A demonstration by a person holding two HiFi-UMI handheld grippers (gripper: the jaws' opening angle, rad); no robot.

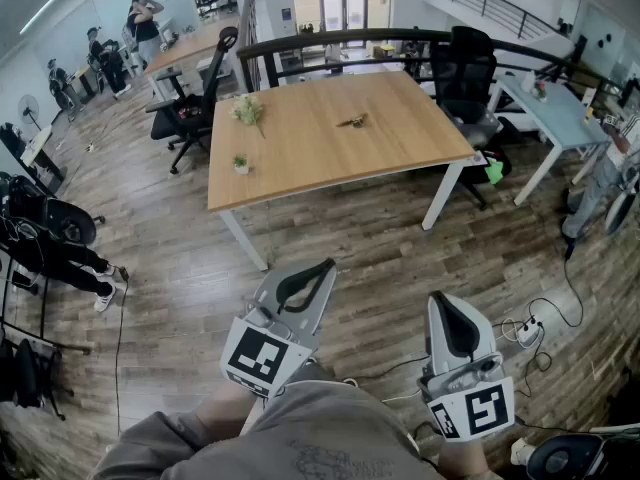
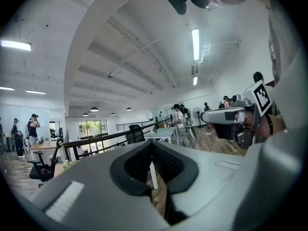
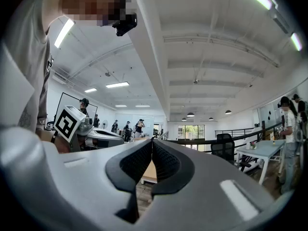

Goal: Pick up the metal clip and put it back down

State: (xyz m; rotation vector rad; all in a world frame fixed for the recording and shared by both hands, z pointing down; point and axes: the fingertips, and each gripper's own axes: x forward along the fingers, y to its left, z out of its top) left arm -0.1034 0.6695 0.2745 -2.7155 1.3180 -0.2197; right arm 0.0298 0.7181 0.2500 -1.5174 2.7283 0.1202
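Note:
The metal clip is a small dark object lying on the far half of the wooden table, well away from both grippers. My left gripper is held close to my body over the floor, jaws shut with nothing between them. Level with it on the right, my right gripper is also shut and empty. In the left gripper view the left gripper points up across the room, and the right gripper shows beside it. The right gripper is likewise raised in the right gripper view.
A small potted plant and a bunch of flowers stand on the table's left side. Office chairs flank the table. A power strip and cables lie on the floor at the right. A pale blue table stands further right.

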